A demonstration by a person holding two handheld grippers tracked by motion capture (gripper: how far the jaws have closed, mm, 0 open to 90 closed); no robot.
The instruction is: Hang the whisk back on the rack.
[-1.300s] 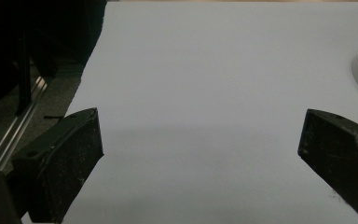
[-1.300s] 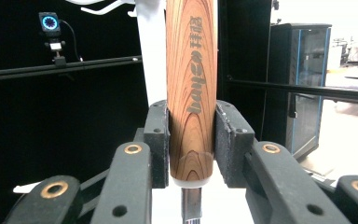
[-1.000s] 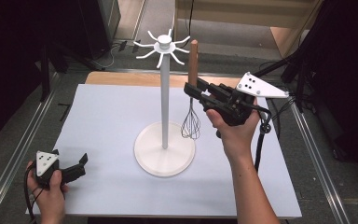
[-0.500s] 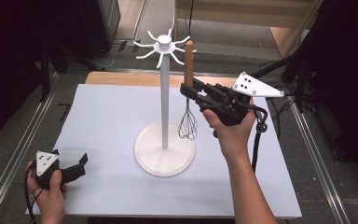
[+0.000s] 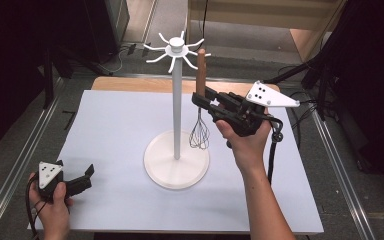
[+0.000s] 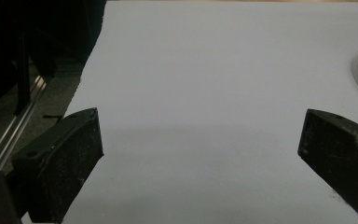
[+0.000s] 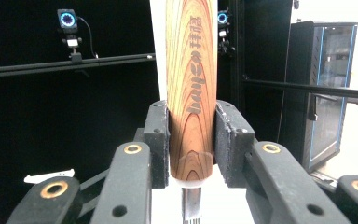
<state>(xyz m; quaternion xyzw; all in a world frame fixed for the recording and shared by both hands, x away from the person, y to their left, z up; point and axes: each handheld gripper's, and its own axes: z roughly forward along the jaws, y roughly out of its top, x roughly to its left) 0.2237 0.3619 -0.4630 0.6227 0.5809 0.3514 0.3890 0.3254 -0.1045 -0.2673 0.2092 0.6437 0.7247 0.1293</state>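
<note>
Whisk [image 5: 200,112] hangs just beside stand pole [image 5: 176,107].

Whisk [image 5: 199,117] — wooden handle, wire head down — upright beside stand pole.

A recording lab: black curtains [image 5: 25,55] surround the white-topped desk [image 5: 110,130], metal floor rails [image 5: 25,150] flank it, and ring-lit tracking cameras [image 7: 68,19] sit on a dark bar behind.

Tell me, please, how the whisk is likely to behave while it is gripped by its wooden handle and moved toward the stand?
The whisk probably rides stiffly: the right gripper clamps both sides of its wooden handle. The smooth, rounded handle might slip or twist under a loose grip. Its thin wire head looks light and springy, so it may flex if it brushes the stand.
</note>
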